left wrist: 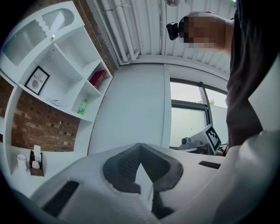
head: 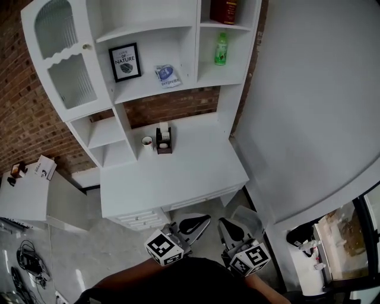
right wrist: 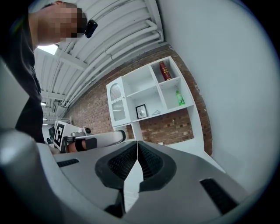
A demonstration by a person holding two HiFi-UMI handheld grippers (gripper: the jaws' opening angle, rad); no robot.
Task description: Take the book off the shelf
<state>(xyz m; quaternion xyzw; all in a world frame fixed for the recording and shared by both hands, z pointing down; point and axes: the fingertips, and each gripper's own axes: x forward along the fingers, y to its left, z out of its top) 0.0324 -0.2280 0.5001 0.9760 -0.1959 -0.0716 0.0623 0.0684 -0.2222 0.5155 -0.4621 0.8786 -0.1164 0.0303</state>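
Both grippers sit low in front of me: left gripper jaws together, nothing between them, right gripper closed tight, empty too. The red book stands in the shelf's top right compartment, above the green bottle — well apart from both.

Dark red book, standing in the white shelf's top right compartment, leaning slightly

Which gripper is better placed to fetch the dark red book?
Right, probably: the dark red book sits in the top right compartment, on the right gripper's side. The left gripper, also shut and empty, sits further left.
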